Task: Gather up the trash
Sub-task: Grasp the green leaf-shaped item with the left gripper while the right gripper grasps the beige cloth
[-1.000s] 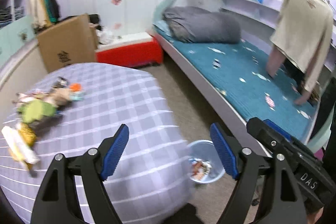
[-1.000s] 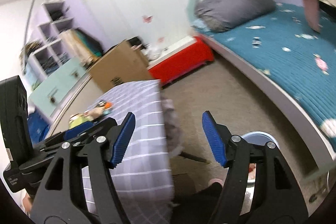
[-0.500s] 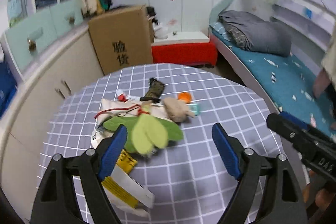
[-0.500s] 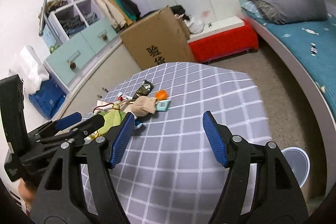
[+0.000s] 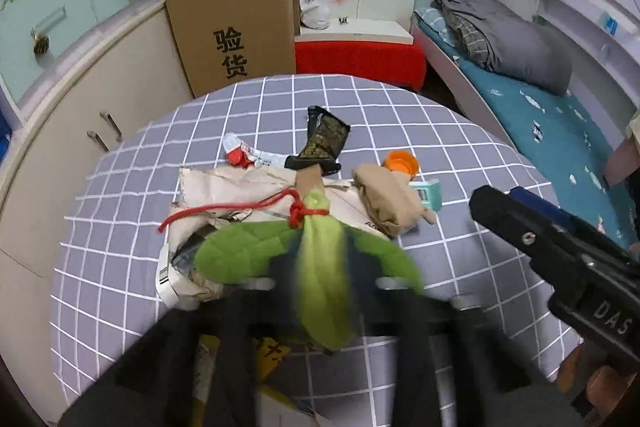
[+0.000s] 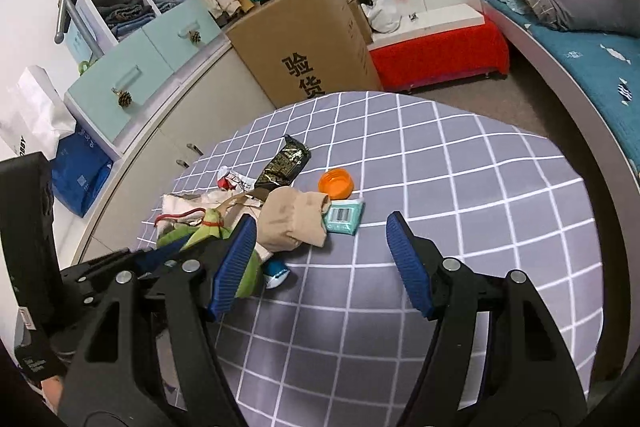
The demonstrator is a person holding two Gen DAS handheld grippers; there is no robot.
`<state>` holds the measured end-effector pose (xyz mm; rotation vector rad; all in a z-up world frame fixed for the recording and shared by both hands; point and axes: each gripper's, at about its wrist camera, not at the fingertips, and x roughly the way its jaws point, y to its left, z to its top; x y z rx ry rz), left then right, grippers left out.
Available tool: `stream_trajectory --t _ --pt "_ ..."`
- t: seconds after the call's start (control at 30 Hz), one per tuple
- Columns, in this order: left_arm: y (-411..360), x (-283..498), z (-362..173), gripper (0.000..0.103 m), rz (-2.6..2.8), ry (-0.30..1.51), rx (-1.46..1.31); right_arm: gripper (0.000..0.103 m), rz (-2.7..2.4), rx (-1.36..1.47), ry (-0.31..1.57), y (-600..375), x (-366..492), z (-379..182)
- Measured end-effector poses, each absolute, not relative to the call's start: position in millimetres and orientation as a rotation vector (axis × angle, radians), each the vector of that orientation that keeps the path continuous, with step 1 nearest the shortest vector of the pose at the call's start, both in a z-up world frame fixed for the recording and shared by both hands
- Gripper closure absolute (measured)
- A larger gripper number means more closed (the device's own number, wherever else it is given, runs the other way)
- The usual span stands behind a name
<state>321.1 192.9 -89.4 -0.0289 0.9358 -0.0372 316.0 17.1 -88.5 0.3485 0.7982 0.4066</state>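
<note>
Left claw [image 5: 320, 287] blurred, jaws closing around the green leaf-shaped toy [image 5: 316, 259] at six o'clock of the trash pile on the checked counter [image 6: 460, 187]; whether the pads press it yet, impossible to tell. Right claw [image 6: 320, 259] spread wide over bare cloth, holding nothing, with the beige wad [image 6: 292, 223], orange cap [image 6: 336, 183] and teal packet [image 6: 344, 217] just beyond toward twelve o'clock.

Two handheld grippers, both angled downward.
The left gripper [image 5: 320, 291], blurred at the lower centre of its own view, has its jaws closing. The right gripper [image 6: 320, 267] fills the lower frame, jaws spread wide and empty.
</note>
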Motion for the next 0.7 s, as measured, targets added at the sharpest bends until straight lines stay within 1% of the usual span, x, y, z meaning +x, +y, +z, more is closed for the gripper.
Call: stream_trajectory --t 0.2,0.5,0.53,0.57,0.6,0.63,0.7 --pt "213 316 -66 0.092 0.032 0.803 -0.075 0.036 0.429 0.336 0.817 38 331 -92" --pt "227 316 -55 0.092 0.095 0.747 -0.082 0.037 0.464 0.343 0.902 65 354 -112" --pt "226 315 -55 0.092 0.095 0.746 -0.081 0.048 0.471 0.352 0.908 64 356 -114" --pt "226 315 -54 0.092 0.092 0.746 -0.080 0.066 0.482 0.356 0.927 64 358 -117" --pt "224 313 -54 0.092 0.085 0.748 -0.078 0.070 0.492 0.364 0.935 64 359 -119" --pt "222 312 -54 0.092 0.082 0.747 -0.077 0.071 0.496 0.379 0.939 61 358 -120" --pt "218 309 -52 0.092 0.072 0.743 -0.076 0.077 0.497 0.374 0.919 57 354 -117"
